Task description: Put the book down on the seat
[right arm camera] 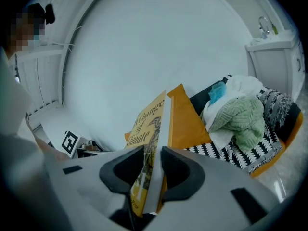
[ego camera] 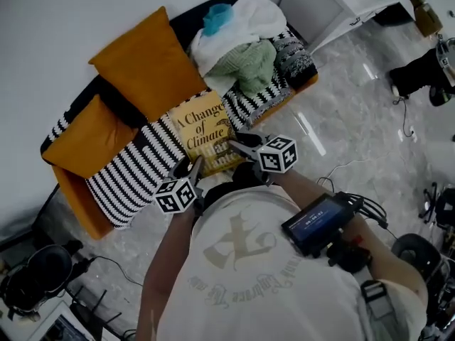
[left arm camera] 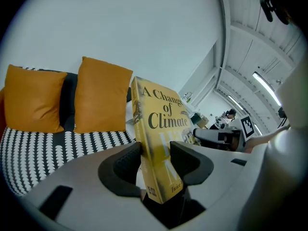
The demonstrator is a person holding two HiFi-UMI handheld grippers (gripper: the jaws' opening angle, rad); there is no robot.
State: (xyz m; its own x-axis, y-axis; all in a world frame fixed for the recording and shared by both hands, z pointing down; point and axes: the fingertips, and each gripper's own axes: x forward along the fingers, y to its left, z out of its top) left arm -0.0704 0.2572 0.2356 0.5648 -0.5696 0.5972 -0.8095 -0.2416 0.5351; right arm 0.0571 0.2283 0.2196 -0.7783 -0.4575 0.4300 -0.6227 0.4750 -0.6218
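A yellow book (ego camera: 202,130) titled "A Change of Climate" is held over the front edge of the striped sofa seat (ego camera: 135,165). My left gripper (ego camera: 192,168) grips its near left edge and my right gripper (ego camera: 238,146) its near right edge. In the left gripper view the book (left arm camera: 161,129) stands upright between the jaws of the left gripper (left arm camera: 156,162), both pads against it. The right gripper view shows the book (right arm camera: 149,129) edge-on, with the right gripper (right arm camera: 153,170) shut on it.
Two orange cushions (ego camera: 149,62) (ego camera: 82,137) lean on the sofa back. A pile of white and green clothes (ego camera: 238,48) fills the sofa's right end. A white cabinet (ego camera: 334,2) stands at the far right. Cables (ego camera: 405,123) lie on the marble floor.
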